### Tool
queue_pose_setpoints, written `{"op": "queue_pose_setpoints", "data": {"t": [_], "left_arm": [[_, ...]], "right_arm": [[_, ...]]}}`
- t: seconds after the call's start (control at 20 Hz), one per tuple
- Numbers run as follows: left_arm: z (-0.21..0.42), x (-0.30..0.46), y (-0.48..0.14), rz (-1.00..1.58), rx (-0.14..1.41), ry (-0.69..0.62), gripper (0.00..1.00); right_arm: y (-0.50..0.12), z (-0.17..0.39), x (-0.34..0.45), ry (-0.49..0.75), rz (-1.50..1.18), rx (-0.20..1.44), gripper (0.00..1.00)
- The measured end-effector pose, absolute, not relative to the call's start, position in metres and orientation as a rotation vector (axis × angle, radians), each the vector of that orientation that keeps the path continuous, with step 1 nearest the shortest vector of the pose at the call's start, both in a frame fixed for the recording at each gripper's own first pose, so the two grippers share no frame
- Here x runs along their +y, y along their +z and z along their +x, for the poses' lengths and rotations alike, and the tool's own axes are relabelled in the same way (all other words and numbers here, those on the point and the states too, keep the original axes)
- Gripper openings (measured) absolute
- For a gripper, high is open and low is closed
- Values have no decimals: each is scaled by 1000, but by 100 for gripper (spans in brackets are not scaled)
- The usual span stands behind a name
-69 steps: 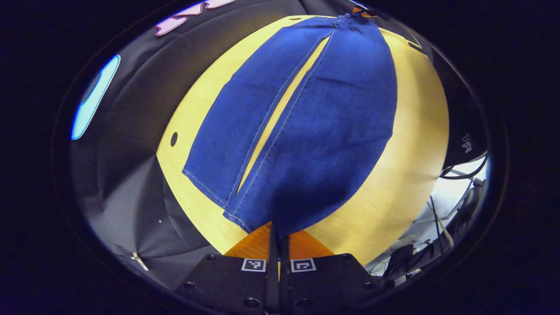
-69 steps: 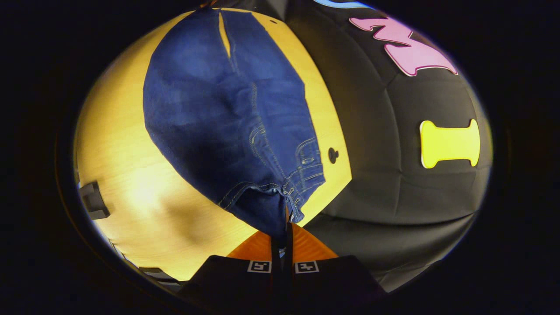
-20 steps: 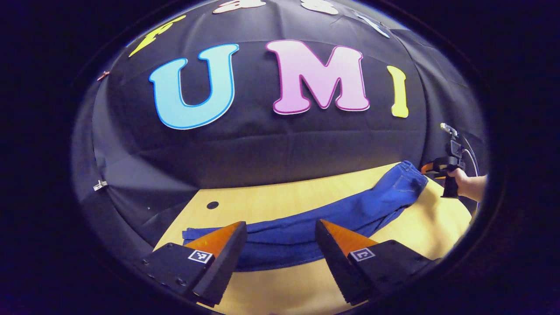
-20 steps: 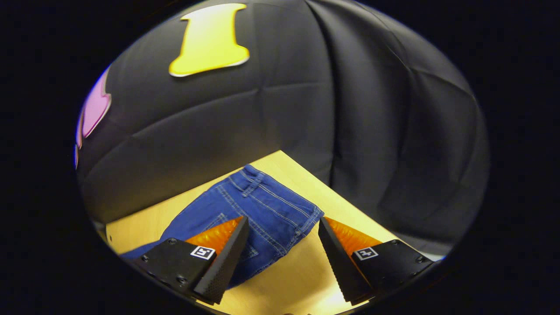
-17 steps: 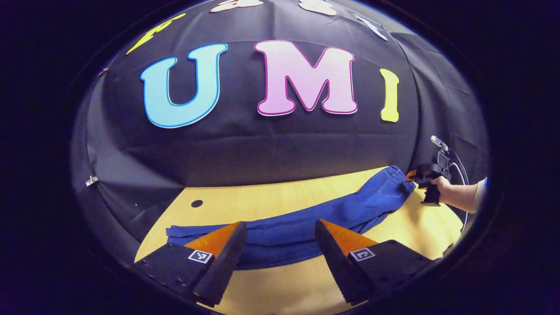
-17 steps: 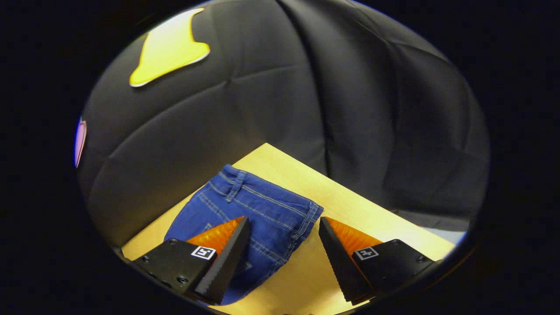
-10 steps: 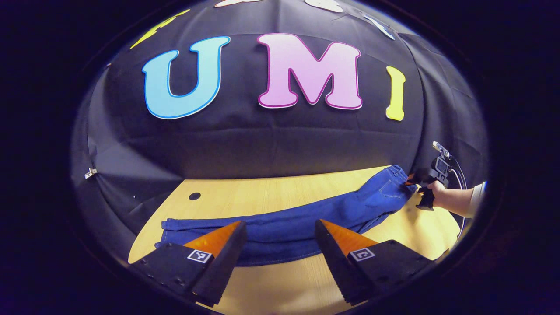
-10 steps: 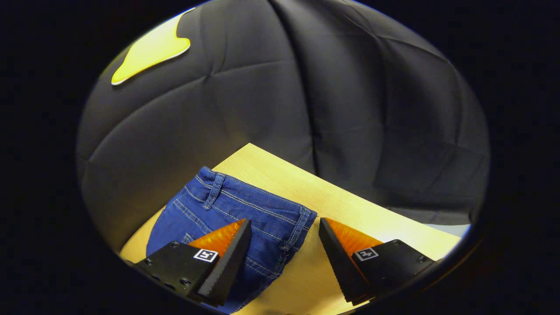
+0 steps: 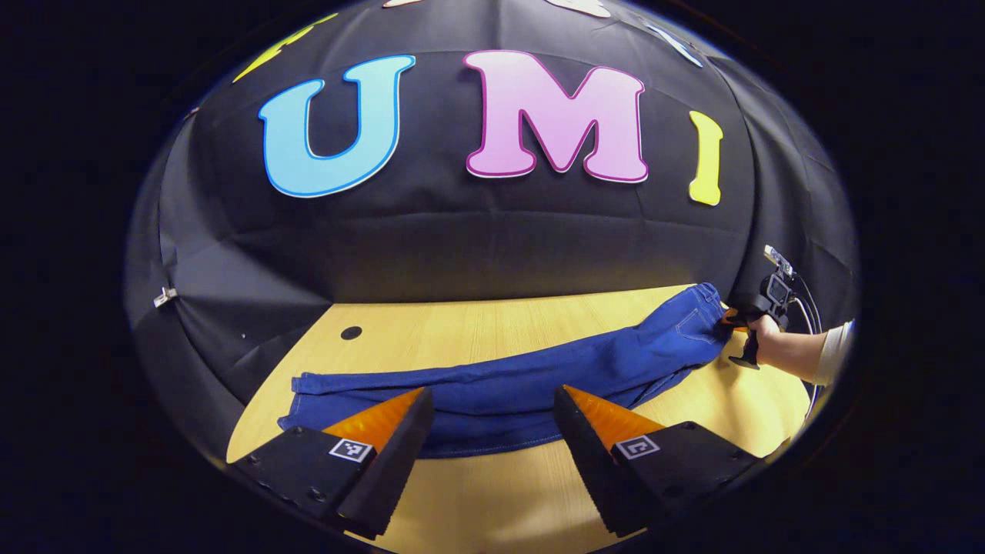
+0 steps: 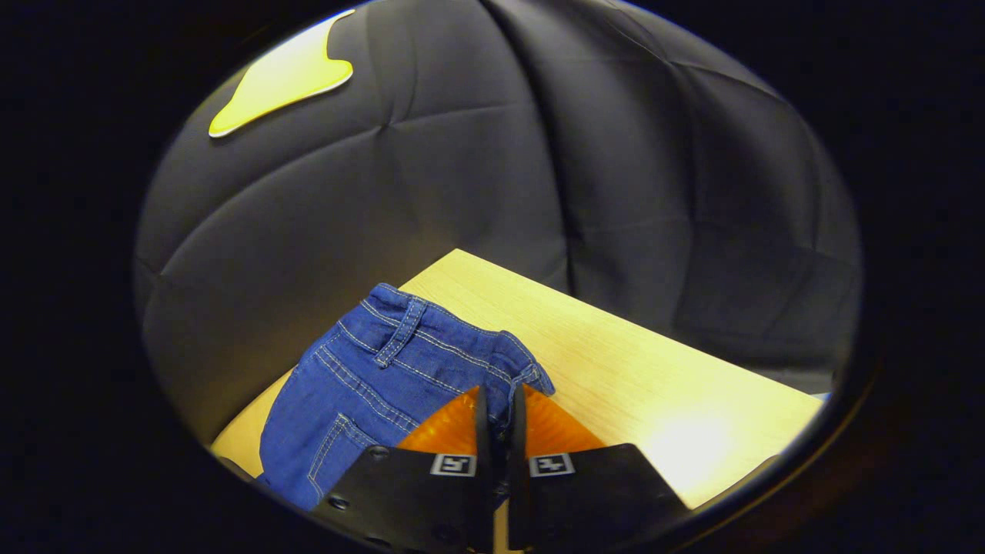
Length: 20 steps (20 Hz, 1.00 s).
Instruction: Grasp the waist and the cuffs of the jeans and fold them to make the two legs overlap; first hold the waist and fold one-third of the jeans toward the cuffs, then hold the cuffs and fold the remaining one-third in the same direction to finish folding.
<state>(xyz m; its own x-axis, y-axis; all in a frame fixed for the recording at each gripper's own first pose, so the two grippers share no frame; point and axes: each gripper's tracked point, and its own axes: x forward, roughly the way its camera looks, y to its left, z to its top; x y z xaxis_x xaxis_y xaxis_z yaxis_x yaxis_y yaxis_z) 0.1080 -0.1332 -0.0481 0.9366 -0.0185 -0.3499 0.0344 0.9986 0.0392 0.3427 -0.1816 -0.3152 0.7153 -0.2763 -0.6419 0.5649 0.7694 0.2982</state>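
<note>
Right gripper [image 10: 492, 408] clamped on the near waist corner of the blue denim jeans [image 10: 385, 377] for the one-third fold; left gripper [image 9: 489, 415] gapes above the legs

Blue jeans [image 9: 523, 377] with pale stitching, yellow wood-grain table [image 9: 477, 331]

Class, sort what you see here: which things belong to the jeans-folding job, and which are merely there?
Part of the job:
- jeans
- waist
- right gripper, shut on the waist
- left gripper, open

Merely there:
- table
- table hole
- wall clip
</note>
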Motion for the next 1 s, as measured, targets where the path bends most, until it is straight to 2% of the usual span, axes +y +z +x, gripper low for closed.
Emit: {"op": "queue_pose_setpoints", "data": {"t": [0.1,0.25,0.5,0.7,1.0], "left_arm": [[109,-133,-51,41,358,-28,99],[108,-134,-50,27,354,-21,99],[101,-131,-49,-6,335,-10,99],[78,-118,-55,-34,335,18,99],[46,-89,-67,-69,339,86,99]], "right_arm": [[-306,339,-180,-446,543,610,9],[-264,340,-184,-391,472,512,9],[-191,323,-162,-229,353,353,8],[-188,302,-146,-68,275,241,8],[-193,268,-130,242,193,147,8]]}}
